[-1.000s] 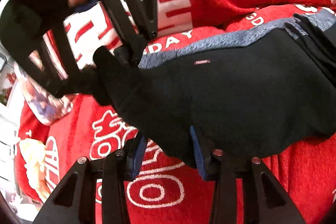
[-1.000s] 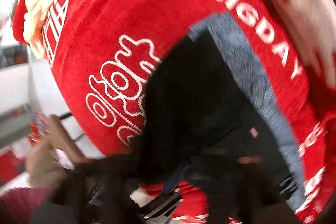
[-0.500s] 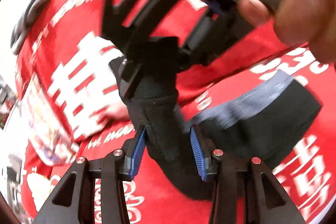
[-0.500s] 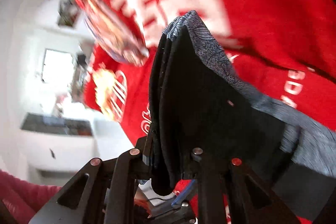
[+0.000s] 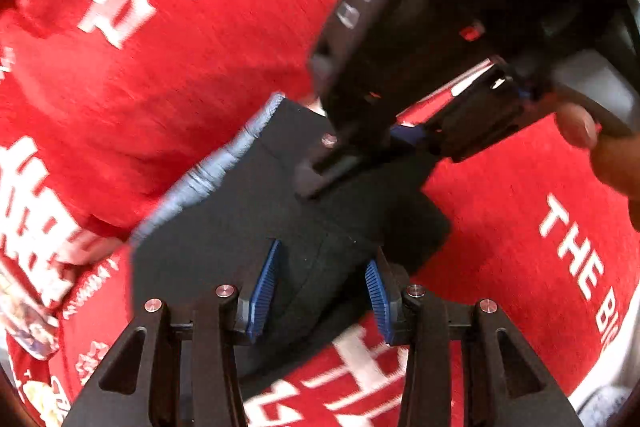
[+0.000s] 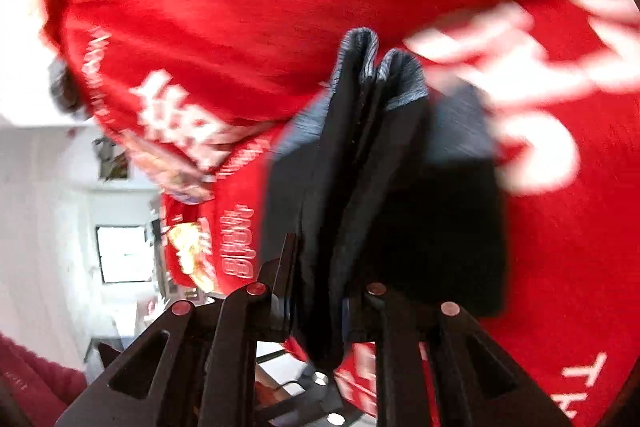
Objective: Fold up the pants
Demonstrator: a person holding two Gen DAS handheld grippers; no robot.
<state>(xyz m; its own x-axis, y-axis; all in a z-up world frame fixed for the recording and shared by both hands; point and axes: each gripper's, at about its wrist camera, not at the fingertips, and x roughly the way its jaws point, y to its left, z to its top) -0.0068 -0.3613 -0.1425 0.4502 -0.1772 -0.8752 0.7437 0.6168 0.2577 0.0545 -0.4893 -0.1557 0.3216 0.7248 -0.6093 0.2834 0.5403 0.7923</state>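
Left gripper: the black two-finger left gripper (image 5: 320, 291) reaches forward from the bottom of its own view, its ribbed blue pads (image 5: 262, 291) spread apart; dark cloth lies between them, but whether either pad touches it cannot be told.
Right gripper: in its own view the black right gripper (image 6: 318, 303) points forward with its jaws pressed onto a thick upright bundle of folded layers; in the left wrist view it comes in from the upper right, blurred, above the garment's far end.
Hand: a bare hand (image 5: 608, 155) wraps the right gripper's grey handle at the right edge of the left wrist view, one fingertip pale against the trigger area.
Pants: the folded black pants with a heathered grey-blue waistband (image 5: 248, 227) sit as a compact rectangle just ahead of the left gripper, the waistband (image 5: 204, 179) running along their left edge; in the right wrist view the pants (image 6: 400, 195) stand on edge between the right fingers, with the waistband folds at the far tip.
Surface: the red terry towel with white printed lettering (image 5: 140, 67) spreads under and beyond the pants in both views, blurred in places.
Background: a white room with a dark-framed window (image 6: 124, 253) shows past the towel's left edge.
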